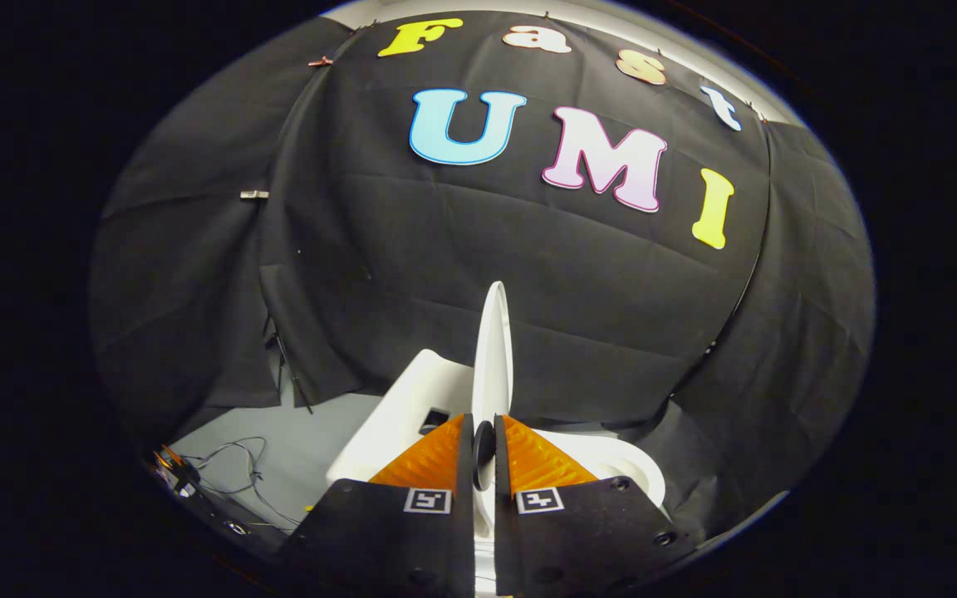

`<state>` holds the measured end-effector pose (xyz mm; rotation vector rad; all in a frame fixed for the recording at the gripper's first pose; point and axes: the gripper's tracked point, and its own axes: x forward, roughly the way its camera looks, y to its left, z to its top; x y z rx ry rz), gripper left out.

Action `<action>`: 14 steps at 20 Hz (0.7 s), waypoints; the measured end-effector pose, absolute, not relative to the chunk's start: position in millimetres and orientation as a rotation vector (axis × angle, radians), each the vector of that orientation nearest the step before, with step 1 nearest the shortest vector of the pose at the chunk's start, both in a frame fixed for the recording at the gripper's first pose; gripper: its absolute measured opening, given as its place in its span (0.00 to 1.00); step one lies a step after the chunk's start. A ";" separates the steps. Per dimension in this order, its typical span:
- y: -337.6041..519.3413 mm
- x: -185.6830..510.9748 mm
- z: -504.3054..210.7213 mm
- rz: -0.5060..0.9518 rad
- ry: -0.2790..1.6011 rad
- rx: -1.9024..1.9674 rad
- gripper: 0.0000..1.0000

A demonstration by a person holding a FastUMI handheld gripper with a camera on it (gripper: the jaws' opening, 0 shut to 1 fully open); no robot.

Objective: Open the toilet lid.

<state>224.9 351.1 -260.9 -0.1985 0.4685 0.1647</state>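
The white, thin, oval plastic toilet lid point(494, 349) stands on edge, close to upright, rising from between the two fingers toward the black cloth wall point(462, 241) beyond. It is seen edge-on because the gripper point(484, 440) approaches it along the plane of the lid, which places one finger on each face. The lid is held in this raised attitude by the fingers; judged from its near-vertical position, the opening step appears largely complete, with only release, or a final push back to rest, remaining. The white ceramic toilet body point(399, 415) lies below and to either side of the fingers, with a dark rectangular opening point(434, 420) on its left portion and the curved white rim point(628, 465) on the right. The gripper is narrowed to a slim gap, both fingers pressing on the lower edge of the lid, with a small dark round pad point(483, 443) visible in that gap. Loose cables point(233, 469) lie on the grey floor point(296, 440) to the left, well apart from the toilet.
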 end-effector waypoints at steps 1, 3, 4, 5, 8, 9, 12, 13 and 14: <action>349.8 224.5 -260.2 0.162 0.464 -0.204 0.14; 349.4 222.0 -257.8 0.158 0.458 -0.205 0.14; 349.0 221.3 -254.7 0.155 0.452 -0.208 0.14; 349.7 220.7 -249.3 0.157 0.439 -0.211 0.16; 354.7 215.3 -238.7 0.171 0.413 -0.230 0.36; 355.9 213.3 -237.9 0.178 0.412 -0.237 0.49; 368.2 202.3 -242.8 0.231 0.447 -0.223 0.88; 366.6 200.9 -242.3 0.235 0.454 -0.222 1.00; 366.1 199.5 -239.3 0.239 0.451 -0.221 0.99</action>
